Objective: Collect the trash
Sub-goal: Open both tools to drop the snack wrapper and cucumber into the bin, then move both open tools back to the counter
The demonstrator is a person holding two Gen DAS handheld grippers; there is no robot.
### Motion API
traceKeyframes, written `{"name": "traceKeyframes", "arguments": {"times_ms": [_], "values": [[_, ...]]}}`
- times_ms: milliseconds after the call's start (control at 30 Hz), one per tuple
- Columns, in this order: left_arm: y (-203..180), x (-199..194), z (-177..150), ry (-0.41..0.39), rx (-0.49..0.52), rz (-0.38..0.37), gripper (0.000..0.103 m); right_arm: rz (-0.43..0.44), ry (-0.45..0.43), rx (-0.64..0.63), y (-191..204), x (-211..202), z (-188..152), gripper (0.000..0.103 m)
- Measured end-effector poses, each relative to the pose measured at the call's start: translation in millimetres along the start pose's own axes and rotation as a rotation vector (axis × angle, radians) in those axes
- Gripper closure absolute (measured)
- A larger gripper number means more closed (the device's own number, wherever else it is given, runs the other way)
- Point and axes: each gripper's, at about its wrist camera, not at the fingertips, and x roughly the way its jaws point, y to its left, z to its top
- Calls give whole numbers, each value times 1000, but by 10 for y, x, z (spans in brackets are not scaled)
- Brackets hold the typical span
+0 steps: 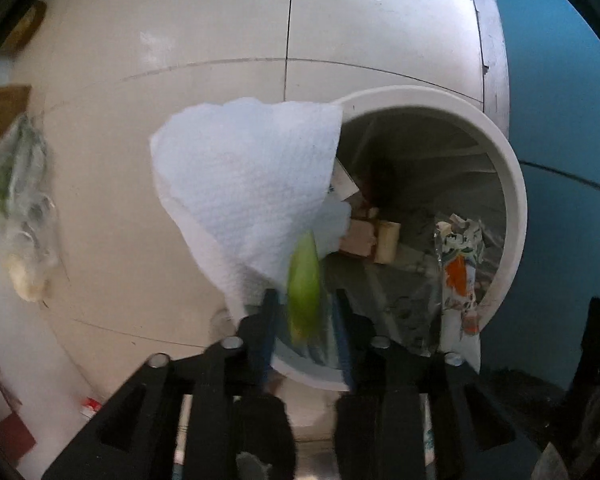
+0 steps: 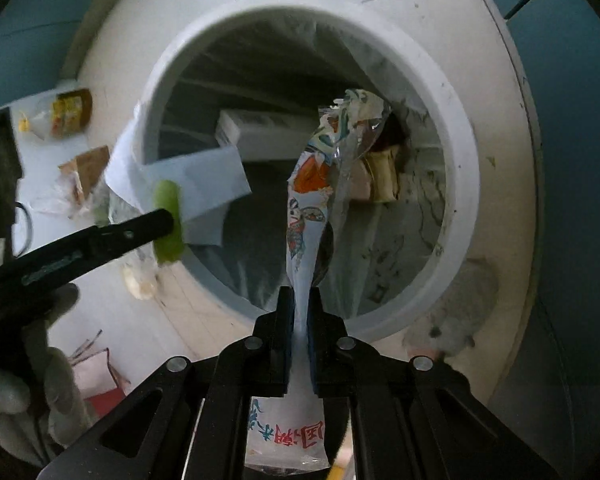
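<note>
A white round trash bin (image 1: 512,200) (image 2: 464,184) with a clear liner lies straight below both grippers. My left gripper (image 1: 305,312) is open over its near rim. A blurred green strip (image 1: 304,288) (image 2: 166,216) sits loose between its fingers, and a white paper towel (image 1: 240,184) (image 2: 204,176) hangs off its left finger across the rim. My right gripper (image 2: 300,304) points into the bin mouth, jaws slightly apart. A long printed snack wrapper (image 2: 308,200) (image 1: 458,272) runs between its pads and down into the bin.
Inside the bin lie a white box (image 2: 256,128) and brown scraps (image 1: 380,236). On the pale tiled floor to the left are a yellow packet (image 2: 70,114), brown paper (image 2: 88,168) and a crumpled plastic bag (image 1: 24,200). A gloved hand (image 2: 56,380) holds the left gripper. Blue wall stands behind.
</note>
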Motion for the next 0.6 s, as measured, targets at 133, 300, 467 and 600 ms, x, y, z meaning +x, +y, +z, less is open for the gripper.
{"name": "traceKeyframes", "arguments": {"times_ms": [133,300,467,600], "values": [[-46,-155,-131,-68,24,43,3,-6,-19,4,-22,-60,-14,35],[-58,-296,-276,-116,28,83,2,-119,-79,-19,-23,-343,-47,10],[-82,-402,-348,-135,27,111,2,-218,-138,-33,-25,-607,-112,10],[-135,-574,-459,-165,32,127,2,-289,-174,-68,42,-741,-172,10]]}}
